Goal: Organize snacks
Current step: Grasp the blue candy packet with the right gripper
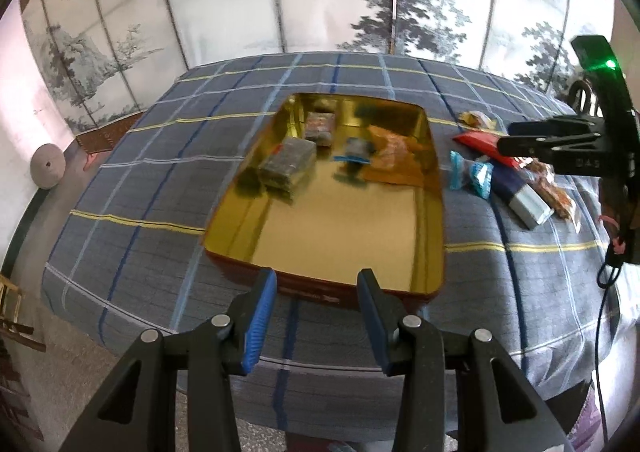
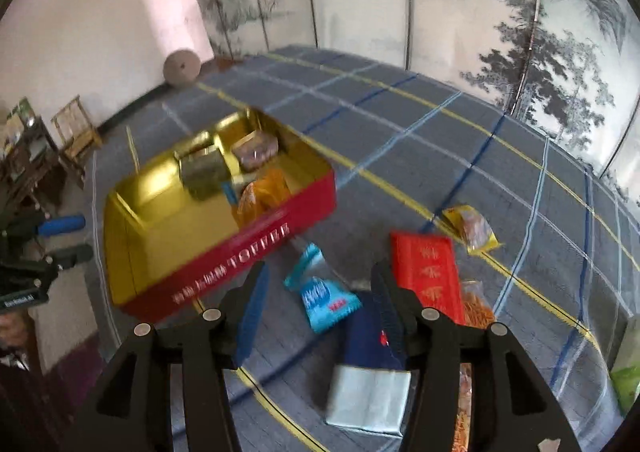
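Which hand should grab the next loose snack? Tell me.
Right. The right gripper hangs open just above the blue packet among the snacks outside the tin. The left gripper is empty at the tin's near edge, away from them.

On the tin (image 2: 224, 264) I read "TOFFEE" in pale capitals along its red side wall, upside down from my right wrist view; the Chinese characters beside it are too blurred to read. Gold marks on the red packet (image 2: 428, 272) and print on the blue wrapper (image 2: 320, 296) are also illegible.
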Motion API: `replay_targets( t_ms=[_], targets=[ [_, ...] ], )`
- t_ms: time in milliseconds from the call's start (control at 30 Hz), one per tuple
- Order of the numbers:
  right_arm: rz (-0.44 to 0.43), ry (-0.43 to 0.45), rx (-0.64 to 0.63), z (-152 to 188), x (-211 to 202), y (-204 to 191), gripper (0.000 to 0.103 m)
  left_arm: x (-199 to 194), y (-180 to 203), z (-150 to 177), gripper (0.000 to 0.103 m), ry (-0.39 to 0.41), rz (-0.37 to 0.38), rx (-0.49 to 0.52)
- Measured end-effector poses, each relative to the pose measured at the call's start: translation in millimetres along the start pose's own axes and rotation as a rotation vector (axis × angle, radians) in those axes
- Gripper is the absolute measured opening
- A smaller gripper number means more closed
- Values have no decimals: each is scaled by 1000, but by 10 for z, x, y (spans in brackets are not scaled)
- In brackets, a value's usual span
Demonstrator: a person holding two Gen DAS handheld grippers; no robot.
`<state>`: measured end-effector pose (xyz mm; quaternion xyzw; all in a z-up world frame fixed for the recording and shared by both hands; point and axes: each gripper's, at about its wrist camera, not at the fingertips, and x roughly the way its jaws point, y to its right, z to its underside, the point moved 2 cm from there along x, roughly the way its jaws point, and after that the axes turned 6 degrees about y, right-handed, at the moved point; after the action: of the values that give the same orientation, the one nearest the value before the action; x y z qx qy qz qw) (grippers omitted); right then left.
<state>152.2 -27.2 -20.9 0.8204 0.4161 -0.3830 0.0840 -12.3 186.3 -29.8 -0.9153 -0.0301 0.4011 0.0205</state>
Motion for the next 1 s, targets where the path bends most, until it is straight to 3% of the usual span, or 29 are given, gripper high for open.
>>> replay_targets(
  t_ms=[167, 333, 400, 433, 500, 567, 667, 767, 900, 1000],
  targets=[
    [7, -84, -136, -1, 320, -114, 49, -37, 117, -5, 43, 12, -7, 44],
    [-6, -131, -180, 43, 567, -148, 49, -5, 119, -37, 43, 7, -10, 38],
    [0, -164, -193, 77, 684, -160, 42, 32, 118, -22, 43, -9, -8, 34],
    [27, -193, -210, 106, 755, -169, 30, 63, 125, -14, 43, -21, -10, 35],
    [13, -183, -177, 88, 711, -166, 26, 92, 148, 4, 43, -42, -13, 39],
    [27, -128, -147, 92, 497, -181, 23, 67, 162, 0, 43, -41, -13, 43],
    [40, 38, 1, 228, -150, -33, 23, -51, 213, -29, 43, 0, -11, 52],
    [164, 139, 162, 640, -782, 323, 24, -118, 333, -31, 43, 14, 6, 79],
    [394, 93, 330, 1414, -1287, 938, 24, -161, 601, -25, 43, 1, 85, 127],
    [474, 76, 414, 1764, -1465, 1261, 24, -173, 821, -71, 43, -23, 175, 148]
  ],
)
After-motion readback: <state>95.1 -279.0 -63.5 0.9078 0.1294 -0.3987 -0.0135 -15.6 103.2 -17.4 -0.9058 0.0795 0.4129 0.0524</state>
